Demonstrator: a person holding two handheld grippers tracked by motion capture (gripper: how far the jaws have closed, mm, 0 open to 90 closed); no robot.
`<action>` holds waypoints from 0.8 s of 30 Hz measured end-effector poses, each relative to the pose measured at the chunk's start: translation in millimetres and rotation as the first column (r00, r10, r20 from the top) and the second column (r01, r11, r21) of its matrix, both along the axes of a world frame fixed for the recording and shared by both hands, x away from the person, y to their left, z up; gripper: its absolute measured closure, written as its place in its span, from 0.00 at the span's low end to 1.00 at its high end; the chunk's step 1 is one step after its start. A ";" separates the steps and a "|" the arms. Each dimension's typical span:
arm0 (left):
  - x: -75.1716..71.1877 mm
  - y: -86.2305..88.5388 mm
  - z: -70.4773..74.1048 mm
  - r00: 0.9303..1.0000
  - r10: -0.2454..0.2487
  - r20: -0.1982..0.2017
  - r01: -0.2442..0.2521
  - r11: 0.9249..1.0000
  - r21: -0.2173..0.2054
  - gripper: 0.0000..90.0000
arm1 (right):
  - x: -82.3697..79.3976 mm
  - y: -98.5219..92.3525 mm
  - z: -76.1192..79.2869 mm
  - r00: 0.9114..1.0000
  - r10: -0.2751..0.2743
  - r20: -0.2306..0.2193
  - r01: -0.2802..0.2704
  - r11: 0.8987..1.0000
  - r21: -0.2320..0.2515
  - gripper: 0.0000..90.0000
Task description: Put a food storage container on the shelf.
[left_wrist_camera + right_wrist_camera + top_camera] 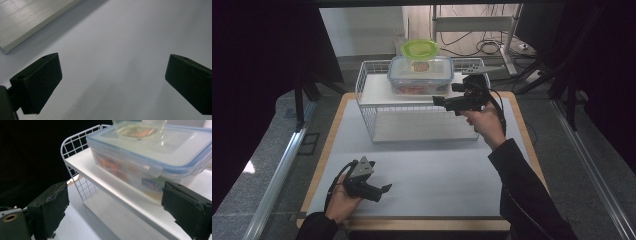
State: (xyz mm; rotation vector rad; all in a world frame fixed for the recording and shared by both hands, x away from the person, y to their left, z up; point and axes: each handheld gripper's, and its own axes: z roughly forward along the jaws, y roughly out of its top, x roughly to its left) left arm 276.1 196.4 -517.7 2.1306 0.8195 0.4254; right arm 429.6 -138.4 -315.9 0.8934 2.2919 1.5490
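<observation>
— Where's the blue-rimmed food box (420,75)?
— On the upper shelf of the white wire rack (367,85), a green-lidded tub (419,49) stacked on it. Its blue label is too blurred to read.
— The tongs?
— Right gripper (443,101) spread wide just before the box; left gripper (384,189) spread too, near the table's (437,170) front edge, well clear of the rack.

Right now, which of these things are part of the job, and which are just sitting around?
In the job: right gripper, open at the blue-rimmed box; rack under the box.

Just there: green-lidded tub on the box; left gripper, open over the mat; cables.
</observation>
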 end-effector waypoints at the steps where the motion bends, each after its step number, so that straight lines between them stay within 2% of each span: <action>1: 0.0 0.1 0.0 1.000 0.001 -0.001 -0.001 1.000 -0.003 0.01 | -1.5 0.4 -1.8 1.000 0.003 0.000 -0.003 1.000 -0.003 0.08; 6: 0.4 1.4 0.7 1.000 0.002 -0.001 -0.002 1.000 -0.018 0.01 | -9.5 2.0 -10.8 1.000 0.016 0.004 -0.016 1.000 -0.017 0.08; 19: 0.6 1.1 0.7 1.000 0.004 -0.005 -0.004 1.000 -0.012 0.00 | -23.6 -2.6 -40.1 0.999 0.027 -0.016 -0.028 0.998 -0.047 0.05; 24: 0.6 0.9 0.4 1.000 0.003 -0.005 -0.004 1.000 -0.011 0.00 | -27.3 -6.3 -53.3 1.000 0.012 -0.027 -0.014 0.996 -0.085 0.03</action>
